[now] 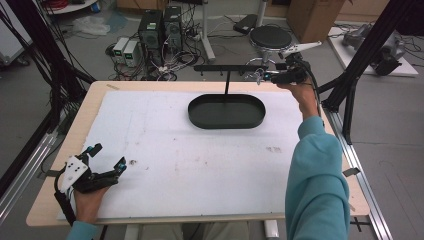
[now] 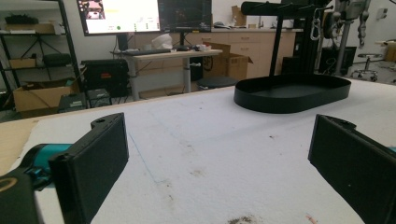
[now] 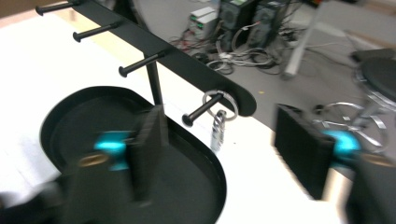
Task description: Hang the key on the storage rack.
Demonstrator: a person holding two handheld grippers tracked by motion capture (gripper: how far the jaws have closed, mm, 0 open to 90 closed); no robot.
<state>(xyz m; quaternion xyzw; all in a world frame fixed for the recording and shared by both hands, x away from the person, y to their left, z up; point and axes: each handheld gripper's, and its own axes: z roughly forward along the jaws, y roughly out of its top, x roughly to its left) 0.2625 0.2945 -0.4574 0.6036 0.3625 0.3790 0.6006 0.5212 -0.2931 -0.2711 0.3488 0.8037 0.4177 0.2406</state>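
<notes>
Black metal hanging stand (image 3: 140, 39) with oval tray base (image 1: 226, 111), at the far side of the table (image 1: 65, 135): we count one crossbar, one upright post and four pegs in the right gripper view. On the end peg (image 3: 201, 109) we record one silver carabiner with key ring (image 3: 218, 122), hanging free above the white mat (image 1: 175, 150). We judge the hanging step done, with only the hand's retreat left.

Right gripper (image 1: 265, 76), one: raised beside the bar's right end, jaws standing well apart with nothing between them, the carabiner just ahead of them.

Left gripper (image 1: 107, 160), one: resting at the near left corner of the mat, jaws spread wide, holding nothing.

Tray contents: none seen.
</notes>
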